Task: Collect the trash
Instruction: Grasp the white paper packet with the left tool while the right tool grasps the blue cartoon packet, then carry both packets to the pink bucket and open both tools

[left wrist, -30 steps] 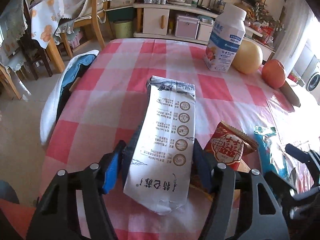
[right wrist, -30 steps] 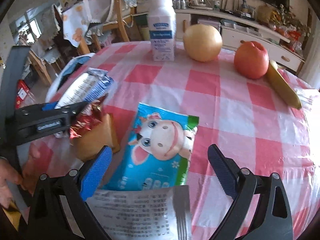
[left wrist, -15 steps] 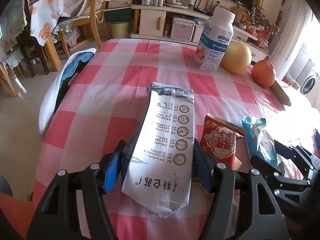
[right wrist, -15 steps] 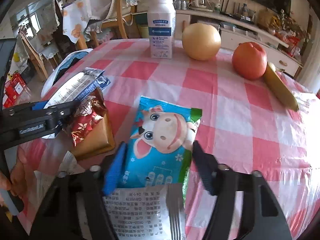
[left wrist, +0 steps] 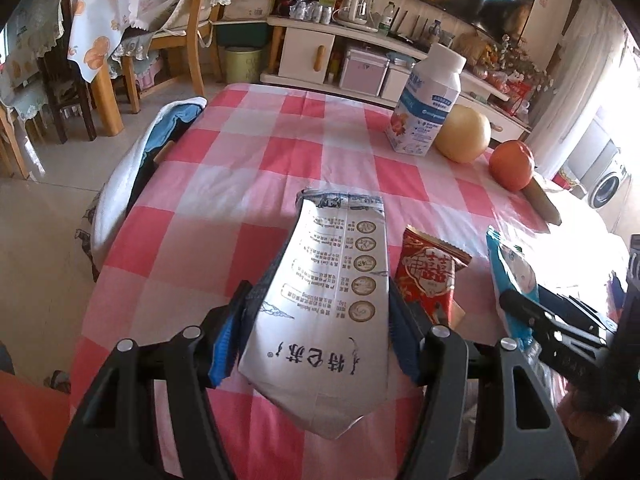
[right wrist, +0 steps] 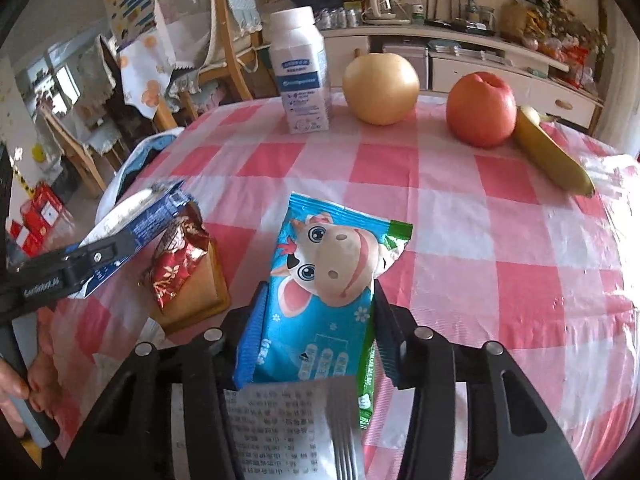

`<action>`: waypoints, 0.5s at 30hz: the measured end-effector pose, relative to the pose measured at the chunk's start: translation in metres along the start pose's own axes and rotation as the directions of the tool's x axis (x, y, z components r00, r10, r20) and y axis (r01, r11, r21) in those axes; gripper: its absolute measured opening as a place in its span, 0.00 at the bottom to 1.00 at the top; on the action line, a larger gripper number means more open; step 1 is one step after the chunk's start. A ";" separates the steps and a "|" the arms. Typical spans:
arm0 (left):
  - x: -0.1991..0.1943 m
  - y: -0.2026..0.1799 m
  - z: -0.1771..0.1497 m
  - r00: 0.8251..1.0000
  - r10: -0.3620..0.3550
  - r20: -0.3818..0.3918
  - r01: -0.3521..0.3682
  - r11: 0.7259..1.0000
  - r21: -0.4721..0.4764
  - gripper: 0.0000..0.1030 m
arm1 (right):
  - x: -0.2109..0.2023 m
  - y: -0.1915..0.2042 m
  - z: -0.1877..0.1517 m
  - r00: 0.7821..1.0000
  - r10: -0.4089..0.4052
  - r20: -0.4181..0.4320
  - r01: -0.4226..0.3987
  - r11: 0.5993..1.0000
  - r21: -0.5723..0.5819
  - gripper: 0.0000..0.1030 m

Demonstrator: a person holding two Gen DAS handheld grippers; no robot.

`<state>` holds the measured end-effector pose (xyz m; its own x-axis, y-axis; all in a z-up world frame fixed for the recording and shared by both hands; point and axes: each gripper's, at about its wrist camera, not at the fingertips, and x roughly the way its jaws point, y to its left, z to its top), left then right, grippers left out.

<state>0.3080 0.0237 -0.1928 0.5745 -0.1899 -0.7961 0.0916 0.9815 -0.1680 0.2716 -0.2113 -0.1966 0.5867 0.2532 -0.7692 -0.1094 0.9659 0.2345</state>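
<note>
My left tongs (left wrist: pixel 316 336) pinch the white printed foil sachet (left wrist: pixel 332 300); my right tongs (right wrist: pixel 318 330) clamp the blue cow-print wrapper (right wrist: pixel 320 292). Both are thin and slick (may slip). The red foil wrapper (right wrist: pixel 176 264) lies at ten o'clock on the checked tabletop (right wrist: pixel 460 216), uncollected.

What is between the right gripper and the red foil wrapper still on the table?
Nothing stands between, but the right gripper is shut on the blue cow-print packet. The red foil wrapper lies beside it on a tan wooden block.
</note>
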 end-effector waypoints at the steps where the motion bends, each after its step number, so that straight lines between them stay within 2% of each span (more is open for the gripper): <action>1: -0.002 0.000 0.000 1.000 -0.003 0.003 0.003 1.000 0.001 0.62 | -0.002 -0.002 0.000 1.000 0.008 0.006 -0.008 1.000 0.015 0.47; 15: -0.028 0.007 -0.007 0.998 -0.046 0.040 0.047 0.999 -0.015 0.62 | -0.048 -0.018 0.009 0.989 0.012 0.148 -0.025 0.996 0.087 0.46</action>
<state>0.2866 0.0356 -0.1757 0.6019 -0.2337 -0.7636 0.1060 0.9711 -0.2136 0.2529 -0.2411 -0.1589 0.6975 0.2539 -0.6701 -0.0537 0.9510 0.3045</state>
